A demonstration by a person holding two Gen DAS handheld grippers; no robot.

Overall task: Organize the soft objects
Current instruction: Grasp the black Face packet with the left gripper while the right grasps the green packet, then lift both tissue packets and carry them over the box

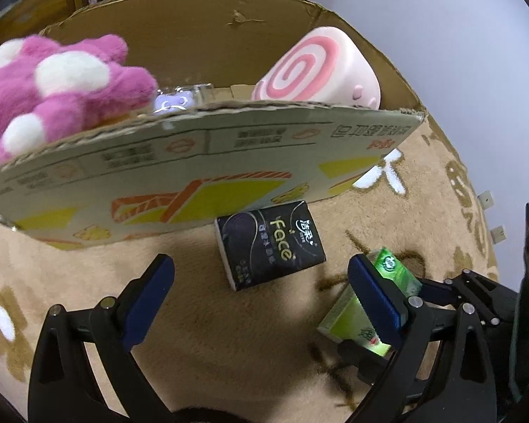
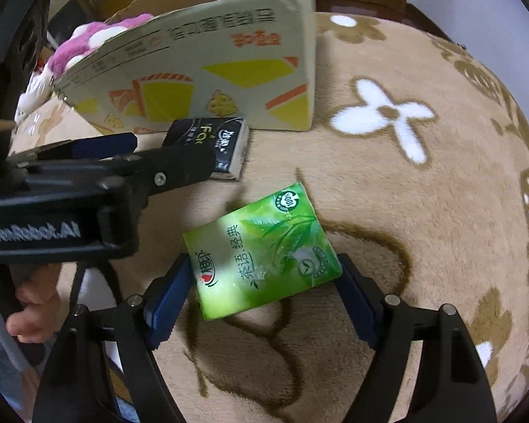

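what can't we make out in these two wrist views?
- Left wrist: green tissue pack mostly hidden behind a gripper finger.
- Left wrist: box floor hidden by its front wall; purple item too small to identify.
- Right wrist: black tissue pack partly covered by the left gripper.

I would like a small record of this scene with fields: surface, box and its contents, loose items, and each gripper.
surface: beige carpet with flower pattern
box: open cardboard box
in box: pink plush toy, pink swirl cushion
loose items: black tissue pack beside the box; green tissue pack on carpet
left gripper: open, empty
right gripper: straddles green tissue pack; contact unclear
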